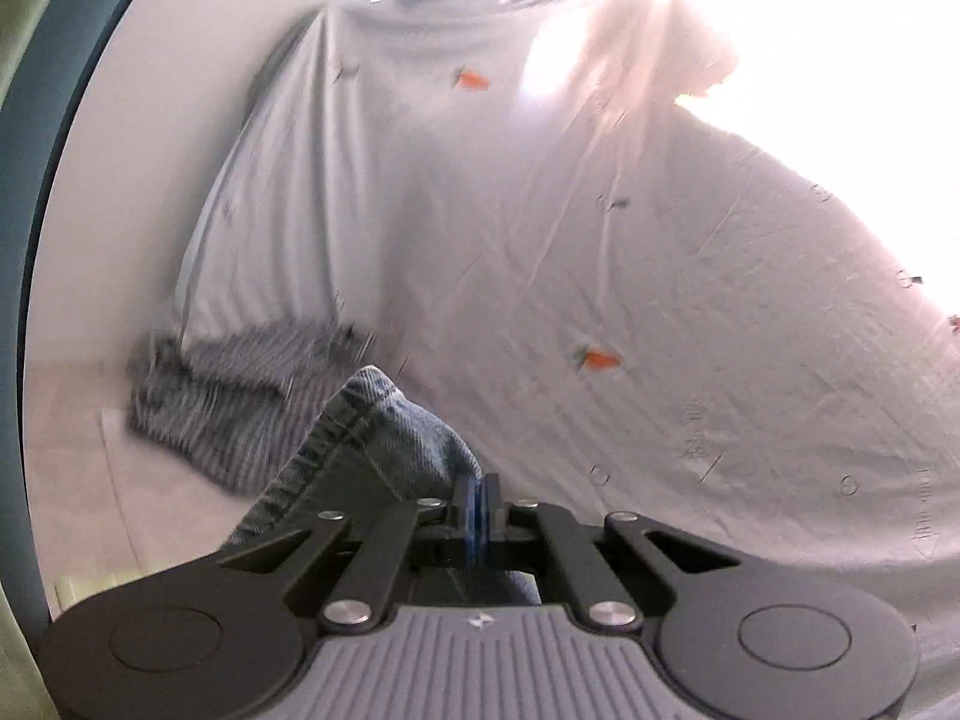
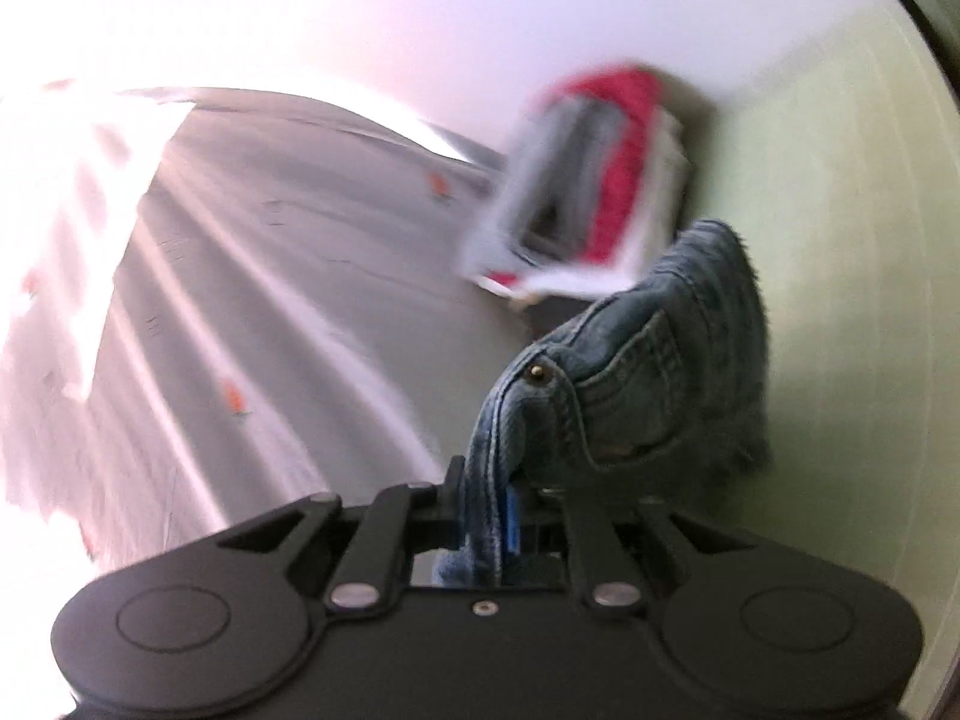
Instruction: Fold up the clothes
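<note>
Both grippers hold the same blue denim garment above a bed. In the left wrist view my left gripper (image 1: pixel 478 510) is shut on a hem of the denim garment (image 1: pixel 372 438), which bunches up to the left of the jaws. In the right wrist view my right gripper (image 2: pixel 489 504) is shut on the denim garment (image 2: pixel 636 384) near a pocket with a brass rivet; the cloth hangs up and to the right. The rest of the garment is hidden.
A pale grey bed sheet (image 1: pixel 540 252) with small carrot prints covers the bed. A grey striped garment (image 1: pixel 228 396) lies at its left edge. A blurred stack of red, white and grey folded clothes (image 2: pixel 588 180) lies by a pale green wall (image 2: pixel 840 300).
</note>
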Motion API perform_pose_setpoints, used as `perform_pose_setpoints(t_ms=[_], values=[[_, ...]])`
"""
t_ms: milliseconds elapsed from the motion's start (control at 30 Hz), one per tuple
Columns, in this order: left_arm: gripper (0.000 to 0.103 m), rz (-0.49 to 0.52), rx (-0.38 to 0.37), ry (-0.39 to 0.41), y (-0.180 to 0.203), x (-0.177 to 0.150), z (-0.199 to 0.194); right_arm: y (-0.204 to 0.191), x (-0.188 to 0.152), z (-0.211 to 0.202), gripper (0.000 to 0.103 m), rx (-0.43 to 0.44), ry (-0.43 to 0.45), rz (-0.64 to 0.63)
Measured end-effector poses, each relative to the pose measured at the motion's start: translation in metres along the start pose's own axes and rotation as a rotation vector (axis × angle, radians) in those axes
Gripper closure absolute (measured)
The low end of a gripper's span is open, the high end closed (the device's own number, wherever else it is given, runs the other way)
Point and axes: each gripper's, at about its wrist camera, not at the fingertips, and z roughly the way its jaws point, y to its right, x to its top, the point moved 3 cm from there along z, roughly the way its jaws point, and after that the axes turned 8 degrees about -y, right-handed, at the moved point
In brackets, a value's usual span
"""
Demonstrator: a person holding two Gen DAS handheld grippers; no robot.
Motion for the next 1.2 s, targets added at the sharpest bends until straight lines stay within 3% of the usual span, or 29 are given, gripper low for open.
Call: perform_pose_setpoints(t_ms=[67,167,300,433,633,800,967,1000,1033,1100,1133,1167,1200], values=[[0.102,0.022,0.063,-0.027,-0.004,-0.014,0.008,0.002,0.0,-0.001,0.091,-0.059,-0.007,-0.063],[0.102,0.063,0.184,-0.08,-0.005,-0.044,0.02,0.024,-0.008,0.011,0.091,-0.146,-0.064,-0.004],[0.102,0.035,0.216,-0.134,-0.011,-0.064,0.029,0.032,-0.019,0.021,0.091,-0.197,-0.079,0.006],[0.102,0.062,0.244,-0.101,-0.004,-0.057,0.039,0.023,-0.017,0.031,0.091,-0.208,-0.078,-0.02],[0.102,0.063,0.229,-0.089,0.01,-0.054,0.074,0.007,-0.015,0.057,0.091,-0.216,-0.06,-0.056],[0.102,0.133,0.194,-0.13,0.064,-0.054,0.172,-0.004,-0.016,0.101,0.091,-0.251,-0.059,-0.07],[0.1,0.205,0.158,-0.173,0.12,-0.054,0.274,-0.011,-0.006,0.18,0.09,-0.29,-0.076,-0.082],[0.097,0.22,0.151,-0.182,0.131,-0.054,0.295,-0.009,-0.004,0.205,0.087,-0.301,-0.085,-0.09],[0.092,0.235,0.143,-0.191,0.143,-0.054,0.315,-0.008,-0.002,0.228,0.074,-0.316,-0.092,-0.098],[0.062,0.251,0.134,-0.28,0.152,-0.062,0.348,-0.005,-0.002,0.261,0.048,-0.403,-0.108,-0.105],[0.057,0.255,0.123,-0.323,0.151,-0.068,0.357,-0.004,-0.003,0.269,0.044,-0.448,-0.126,-0.109],[0.049,0.265,0.117,-0.356,0.146,-0.076,0.36,-0.004,-0.005,0.272,0.043,-0.484,-0.138,-0.121],[0.037,0.278,0.141,-0.382,0.136,-0.085,0.358,-0.003,-0.01,0.267,0.035,-0.505,-0.139,-0.146]])
